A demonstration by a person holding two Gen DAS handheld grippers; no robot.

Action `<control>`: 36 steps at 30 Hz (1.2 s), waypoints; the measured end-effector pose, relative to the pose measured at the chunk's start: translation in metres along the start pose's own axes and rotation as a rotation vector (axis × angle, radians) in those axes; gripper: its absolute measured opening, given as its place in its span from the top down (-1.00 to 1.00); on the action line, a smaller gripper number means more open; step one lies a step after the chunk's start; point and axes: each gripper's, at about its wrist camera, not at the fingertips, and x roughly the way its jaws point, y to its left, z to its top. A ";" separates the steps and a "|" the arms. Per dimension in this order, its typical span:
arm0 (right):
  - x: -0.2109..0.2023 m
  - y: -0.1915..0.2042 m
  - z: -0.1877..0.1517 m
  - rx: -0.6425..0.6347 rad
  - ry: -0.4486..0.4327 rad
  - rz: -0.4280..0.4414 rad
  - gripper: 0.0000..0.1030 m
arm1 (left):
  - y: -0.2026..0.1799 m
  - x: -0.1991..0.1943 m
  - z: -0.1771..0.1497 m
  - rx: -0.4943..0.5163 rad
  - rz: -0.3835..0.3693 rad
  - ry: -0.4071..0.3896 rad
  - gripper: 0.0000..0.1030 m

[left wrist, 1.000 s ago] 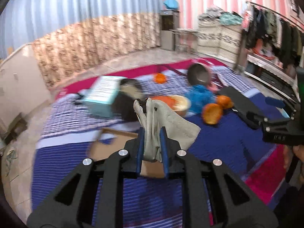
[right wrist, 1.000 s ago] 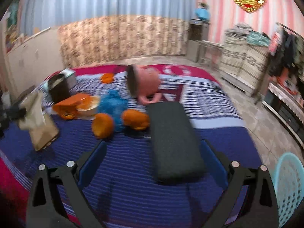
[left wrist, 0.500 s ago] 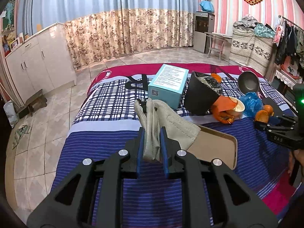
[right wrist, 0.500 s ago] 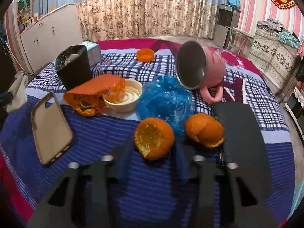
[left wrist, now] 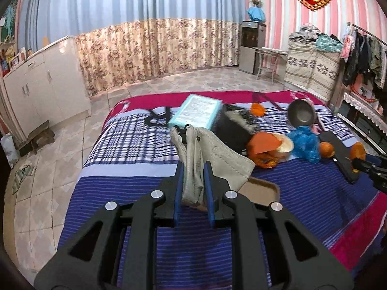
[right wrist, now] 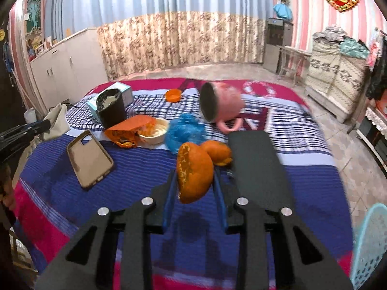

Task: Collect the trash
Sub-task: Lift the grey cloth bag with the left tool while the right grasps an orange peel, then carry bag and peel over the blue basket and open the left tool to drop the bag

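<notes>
Your right gripper (right wrist: 194, 188) pinches an orange peel (right wrist: 193, 175) lifted above the bed (right wrist: 135, 193), and your left gripper (left wrist: 192, 194) is clamped on a crumpled mask (left wrist: 208, 159). Carry both level to the black bin (right wrist: 111, 111), keeping the squeeze steady so nothing slips.

L gripper (left wrist: 193, 183) clamps a crumpled beige face mask (left wrist: 208, 154), held up over the striped bedspread (left wrist: 125, 191). Behind it: tan phone case (left wrist: 262, 191) flat on the cover, teal box (left wrist: 196, 113), black bin (left wrist: 233, 130), orange wrapper (left wrist: 262, 145) w/ white bowl (left wrist: 286, 145), blue bag (left wrist: 304, 142), orange peels (left wrist: 326, 148). R gripper (left wrist: 372, 169) pokes in at the right edge, jaws not readable here.
</notes>
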 end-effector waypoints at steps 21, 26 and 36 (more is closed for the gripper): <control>-0.132 -0.199 -0.080 0.327 -0.161 -0.360 0.41 | -0.168 -0.026 0.014 0.180 -0.181 -0.069 0.70; -0.146 -0.236 -0.091 0.398 -0.184 -0.435 0.41 | -0.208 -0.029 0.015 0.224 -0.230 -0.078 0.70; -0.164 -0.274 -0.112 0.478 -0.193 -0.511 0.41 | -0.279 -0.036 0.013 0.301 -0.310 -0.089 0.70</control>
